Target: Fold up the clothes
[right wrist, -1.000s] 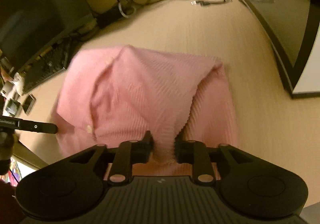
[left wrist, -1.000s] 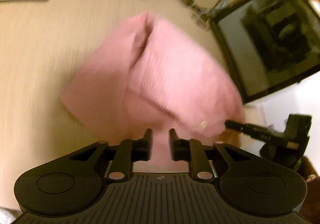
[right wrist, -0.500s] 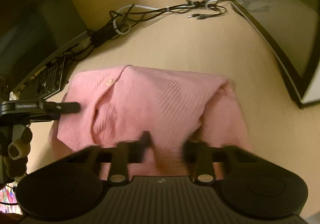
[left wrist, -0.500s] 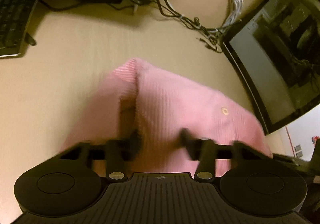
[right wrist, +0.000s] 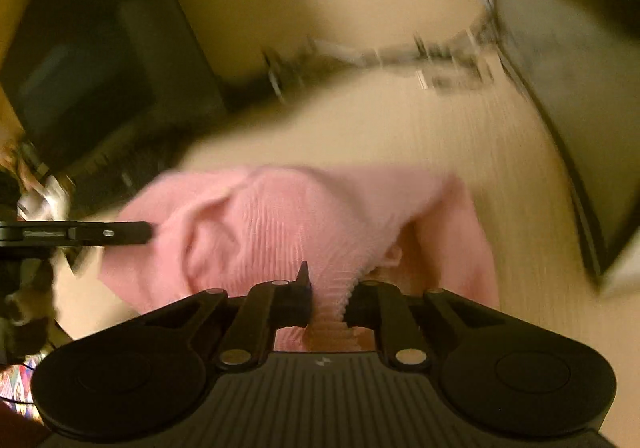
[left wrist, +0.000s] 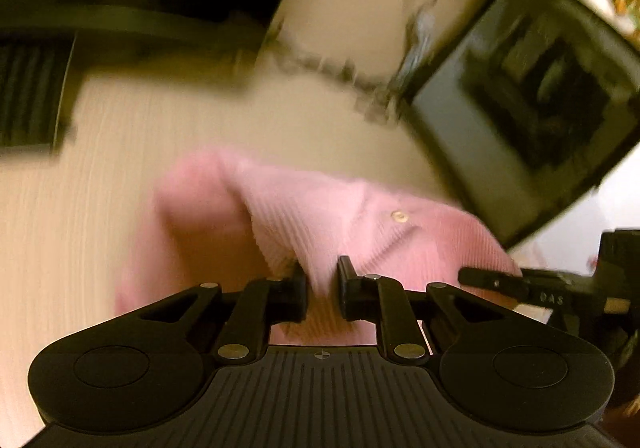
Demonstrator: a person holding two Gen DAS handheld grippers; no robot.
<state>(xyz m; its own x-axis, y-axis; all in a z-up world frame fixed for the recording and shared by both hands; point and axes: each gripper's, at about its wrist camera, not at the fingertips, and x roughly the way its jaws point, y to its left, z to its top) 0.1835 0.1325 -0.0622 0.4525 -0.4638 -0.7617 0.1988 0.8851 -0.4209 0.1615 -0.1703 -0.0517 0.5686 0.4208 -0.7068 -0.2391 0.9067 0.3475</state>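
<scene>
Presently the pink garment (left wrist: 320,224) lies partly folded on the desk (left wrist: 100,168); left tongs (left wrist: 322,284) and right tongs (right wrist: 328,296) each pinch its near edge. Final folds remain, by my judgement.

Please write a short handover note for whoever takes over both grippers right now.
Left gripper: shut on the pink garment, pinching a fold of its near edge.
Right gripper: shut on the same garment, further along that edge.
The garment hangs bunched between the two above the wooden desk, button facing up.
Done: both grips taken.
Left: lay it flat, then fold. Views are motion-blurred.
</scene>
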